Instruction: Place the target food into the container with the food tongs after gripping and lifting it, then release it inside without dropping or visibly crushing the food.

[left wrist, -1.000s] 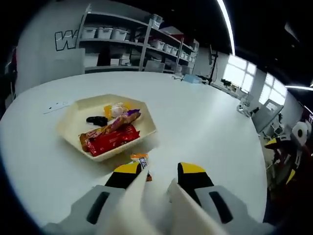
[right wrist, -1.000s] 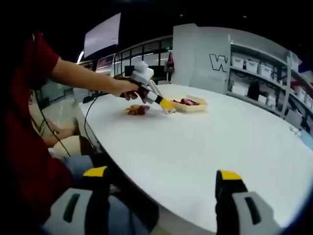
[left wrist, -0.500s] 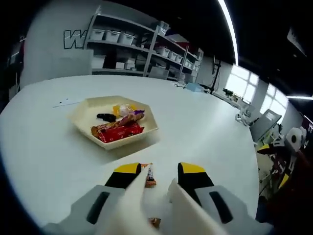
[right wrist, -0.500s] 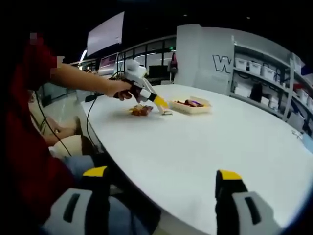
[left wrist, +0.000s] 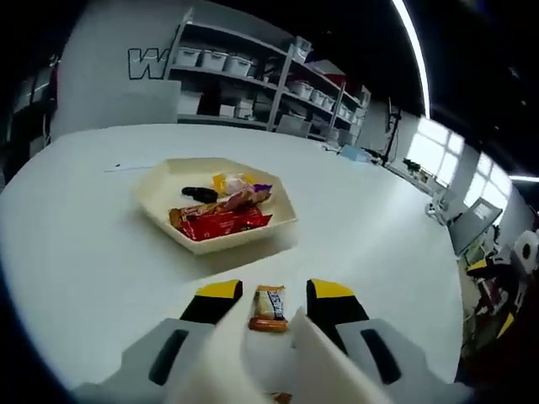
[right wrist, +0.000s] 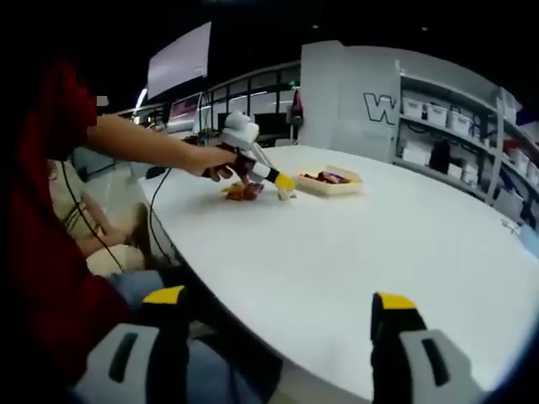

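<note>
Straddling the small snack packet (left wrist: 270, 307) lying flat on the table (left wrist: 76, 252) with my left tongs (left wrist: 276, 313) spread either side, untouched — lined up to pinch gently for the tray (left wrist: 282, 220) just beyond; right tongs (right wrist: 278, 311) idle, wide.

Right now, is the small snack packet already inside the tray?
No, the snack packet lies on the white table between the left gripper tips, short of the tray.

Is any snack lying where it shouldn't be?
Yes. One small orange snack packet lies on the white table, outside the tray that holds the other snacks. It sits between the tongs of the left gripper, not gripped yet.
</note>
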`<act>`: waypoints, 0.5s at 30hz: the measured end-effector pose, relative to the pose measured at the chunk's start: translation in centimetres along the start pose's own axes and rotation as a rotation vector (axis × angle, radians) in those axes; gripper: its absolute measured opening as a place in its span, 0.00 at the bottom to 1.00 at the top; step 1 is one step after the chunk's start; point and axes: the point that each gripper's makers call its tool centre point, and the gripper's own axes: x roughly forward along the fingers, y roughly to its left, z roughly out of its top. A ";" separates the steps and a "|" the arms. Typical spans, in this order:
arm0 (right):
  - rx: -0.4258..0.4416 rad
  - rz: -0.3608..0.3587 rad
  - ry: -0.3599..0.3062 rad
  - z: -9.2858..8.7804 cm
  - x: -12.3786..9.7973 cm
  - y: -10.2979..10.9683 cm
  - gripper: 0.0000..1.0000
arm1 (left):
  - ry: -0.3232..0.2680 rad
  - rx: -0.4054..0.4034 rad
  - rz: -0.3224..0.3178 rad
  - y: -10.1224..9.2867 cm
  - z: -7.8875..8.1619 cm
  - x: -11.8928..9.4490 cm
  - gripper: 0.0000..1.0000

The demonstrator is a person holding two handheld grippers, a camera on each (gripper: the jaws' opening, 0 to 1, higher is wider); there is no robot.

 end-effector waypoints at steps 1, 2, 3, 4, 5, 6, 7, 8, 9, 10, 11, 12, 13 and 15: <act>0.003 0.000 -0.003 0.1 0.0 -0.1 0.88 | 0.005 -0.014 0.001 0.3 0.0 0.1 0.27; 0.002 -0.001 -0.002 0.1 0.0 -0.1 0.88 | 0.004 -0.015 0.000 0.4 0.0 0.1 0.26; -0.004 -0.006 0.003 0.0 0.1 -0.3 0.88 | 0.003 -0.017 -0.023 0.1 0.0 0.2 0.25; -0.006 -0.008 0.008 -0.1 0.1 -0.3 0.88 | 0.004 -0.016 -0.022 0.0 0.0 0.2 0.24; -0.009 -0.009 0.014 -0.3 0.2 -0.4 0.88 | 0.000 -0.003 -0.023 -0.1 0.0 0.2 0.23; -0.010 -0.009 0.015 -0.3 0.3 -0.3 0.88 | 0.007 -0.004 -0.035 -0.4 0.0 0.2 0.21; -0.012 -0.009 0.016 -0.3 0.3 -0.3 0.88 | 0.005 0.001 -0.029 -0.4 0.0 0.2 0.20; -0.013 -0.007 0.016 -0.4 0.3 -0.2 0.88 | 0.003 0.010 -0.032 -0.6 0.0 0.2 0.19; -0.011 -0.005 0.016 -0.4 0.3 -0.2 0.88 | 0.003 0.004 -0.036 -0.7 0.0 0.2 0.19; -0.008 -0.005 0.015 -0.5 0.3 -0.1 0.88 | 0.003 0.000 -0.034 -0.7 0.0 0.2 0.19; -0.007 -0.004 0.015 -0.5 0.3 -0.1 0.88 | 0.000 -0.037 -0.039 -0.5 -0.1 0.1 0.19; -0.007 -0.004 0.016 -0.6 0.3 -0.1 0.88 | -0.003 -0.060 -0.035 -0.3 -0.1 0.1 0.19; -0.010 -0.005 0.019 -0.6 0.3 -0.1 0.88 | -0.007 -0.103 -0.031 -0.1 -0.1 0.0 0.18; -0.008 -0.009 0.012 -0.5 0.1 -0.2 0.88 | -0.009 -0.119 -0.030 0.0 -0.1 -0.2 0.18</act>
